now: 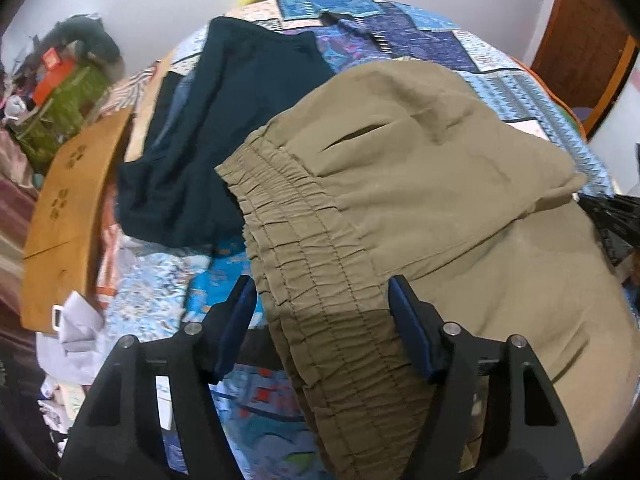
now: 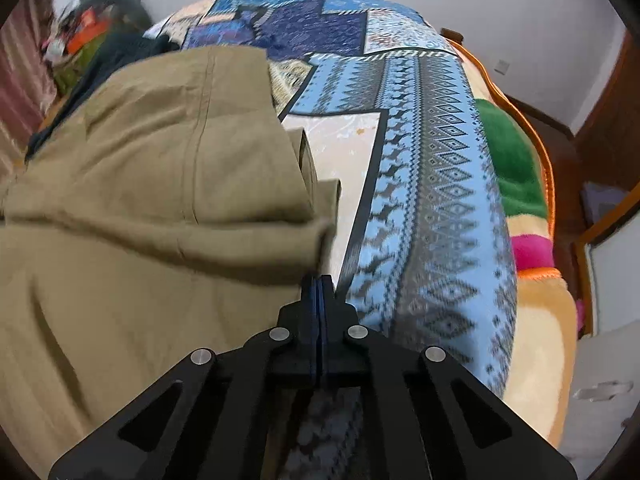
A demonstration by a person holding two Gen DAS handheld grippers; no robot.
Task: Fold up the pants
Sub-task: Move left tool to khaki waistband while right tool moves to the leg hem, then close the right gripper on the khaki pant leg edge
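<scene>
On the bed (image 1: 168, 292), the khaki pants (image 1: 420, 184) lie partly doubled over, one layer folded back near the elastic waistband (image 1: 304, 248). The left gripper (image 1: 322, 300) hovers with jaws wide, straddling that waistband. The right gripper (image 2: 319, 284) has its jaws pressed together (whether on a cloth edge, I cannot tell). A first fold looks done; more folds remain.

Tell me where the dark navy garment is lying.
In the left wrist view, the dark navy garment lies spread on the patchwork bedspread, left of the khaki pants and right of the cardboard box.
</scene>
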